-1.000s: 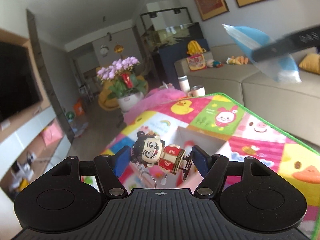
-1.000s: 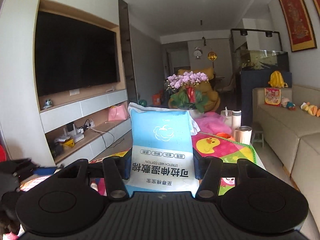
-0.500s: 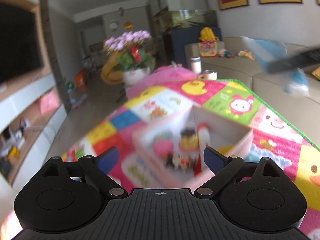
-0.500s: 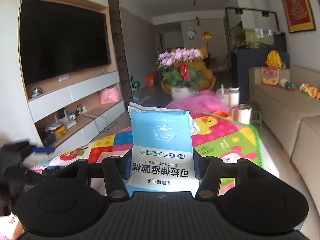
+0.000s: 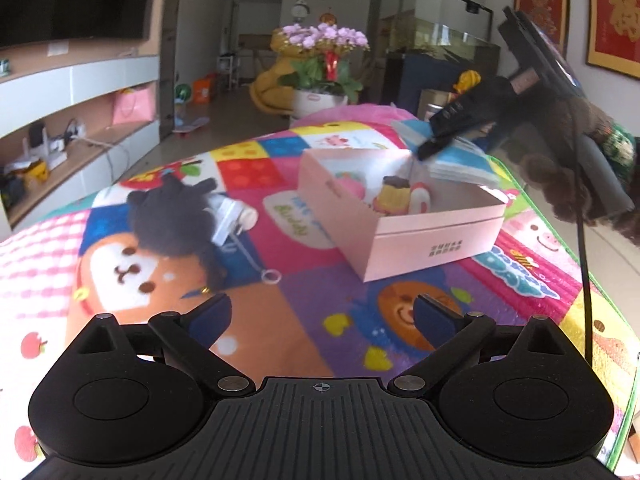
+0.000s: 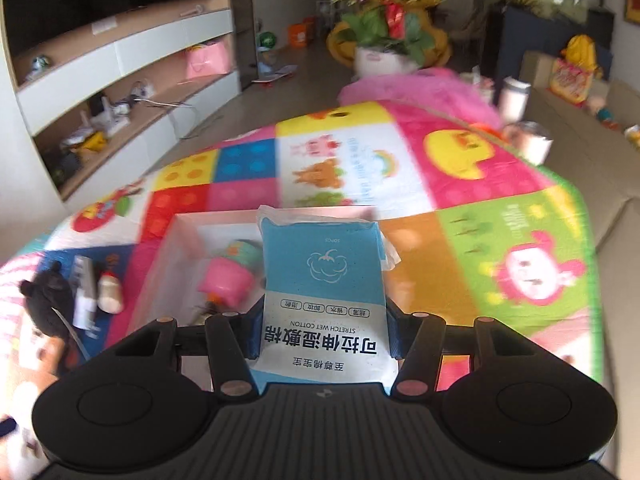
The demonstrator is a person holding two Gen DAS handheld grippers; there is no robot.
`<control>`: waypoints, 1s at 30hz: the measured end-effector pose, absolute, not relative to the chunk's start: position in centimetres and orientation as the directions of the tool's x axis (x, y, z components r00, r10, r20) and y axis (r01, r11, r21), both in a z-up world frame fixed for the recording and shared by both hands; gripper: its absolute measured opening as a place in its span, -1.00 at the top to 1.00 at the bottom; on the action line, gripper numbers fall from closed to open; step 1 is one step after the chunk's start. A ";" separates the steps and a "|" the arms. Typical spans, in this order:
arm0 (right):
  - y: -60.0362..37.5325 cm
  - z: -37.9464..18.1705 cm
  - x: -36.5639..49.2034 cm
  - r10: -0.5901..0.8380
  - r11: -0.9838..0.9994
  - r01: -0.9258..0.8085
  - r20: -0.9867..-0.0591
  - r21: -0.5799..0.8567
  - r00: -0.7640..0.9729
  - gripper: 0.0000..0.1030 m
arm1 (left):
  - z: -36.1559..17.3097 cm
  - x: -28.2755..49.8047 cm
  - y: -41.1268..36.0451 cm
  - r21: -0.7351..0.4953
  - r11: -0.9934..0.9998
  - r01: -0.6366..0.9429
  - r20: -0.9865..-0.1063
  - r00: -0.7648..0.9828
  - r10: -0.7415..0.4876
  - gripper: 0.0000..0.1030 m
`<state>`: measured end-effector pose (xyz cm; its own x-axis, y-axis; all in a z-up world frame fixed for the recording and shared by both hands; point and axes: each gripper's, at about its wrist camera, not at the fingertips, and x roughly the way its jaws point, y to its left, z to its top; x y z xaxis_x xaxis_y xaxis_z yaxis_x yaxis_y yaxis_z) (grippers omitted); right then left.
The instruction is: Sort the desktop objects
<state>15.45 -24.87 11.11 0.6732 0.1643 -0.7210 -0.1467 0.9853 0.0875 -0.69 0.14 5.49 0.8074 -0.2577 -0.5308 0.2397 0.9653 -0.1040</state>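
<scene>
A pink open box (image 5: 436, 236) stands on the colourful mat and holds small toys (image 5: 394, 199); it also shows in the right wrist view (image 6: 168, 256). My left gripper (image 5: 322, 318) is open and empty, low over the mat in front of the box. My right gripper (image 6: 323, 334) is shut on a blue pack of cotton wipes (image 6: 324, 280) and holds it over the box's right part; the pack also shows in the left wrist view (image 5: 456, 160). A black-haired doll keychain (image 5: 180, 216) lies on the mat left of the box.
The patchwork play mat (image 5: 280, 300) covers the table, with its green edge (image 5: 600, 300) at the right. A flower pot (image 5: 320, 80) stands beyond the far end. Cups (image 6: 516, 100) stand at the far right corner. A sofa lies to the right.
My left gripper let go of the red figure toy, opened, and pulled back from the box. My right gripper carried the wipes pack down over the box.
</scene>
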 end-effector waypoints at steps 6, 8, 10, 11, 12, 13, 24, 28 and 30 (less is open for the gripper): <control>-20.1 9.5 17.2 0.293 0.955 -0.210 -0.746 0.207 0.598 -0.05 | 4.8 -1.1 1.2 -0.137 0.966 0.217 -0.548 0.796 -0.257 -0.95; -18.8 8.6 17.5 0.275 0.959 -0.224 -0.758 0.172 0.592 -0.06 | 4.7 -1.3 1.6 -0.139 0.967 0.214 -0.548 0.796 -0.256 -0.95; -18.4 8.3 17.4 0.276 0.957 -0.242 -0.761 0.160 0.588 -0.24 | 4.8 -1.5 2.1 -0.141 0.968 0.209 -0.546 0.799 -0.252 -0.96; -18.6 8.4 17.2 0.280 0.956 -0.241 -0.751 0.165 0.597 -0.36 | 4.7 -1.5 2.2 -0.144 0.968 0.203 -0.546 0.800 -0.249 -0.97; -18.9 8.6 16.9 0.289 0.955 -0.241 -0.736 0.173 0.613 -0.37 | 4.7 -1.5 2.4 -0.150 0.969 0.197 -0.546 0.800 -0.247 -0.97; -19.2 9.0 16.6 0.295 0.954 -0.242 -0.722 0.179 0.626 -0.36 | 4.6 -1.5 2.6 -0.157 0.969 0.191 -0.548 0.800 -0.246 -0.97; -18.0 8.8 13.0 0.260 0.925 -0.380 -0.746 0.010 0.613 0.27 | 4.3 -1.6 2.0 -0.178 0.963 0.203 -0.554 0.788 -0.268 -0.98; -17.9 8.8 12.5 0.291 0.916 -0.398 -0.753 0.042 0.590 0.27 | 4.3 -1.7 2.0 -0.175 0.967 0.184 -0.553 0.794 -0.251 -0.99; -18.6 9.3 12.6 0.319 0.919 -0.383 -0.744 0.091 0.587 0.27 | 4.4 -2.0 2.2 -0.159 0.973 0.169 -0.551 0.802 -0.229 -1.00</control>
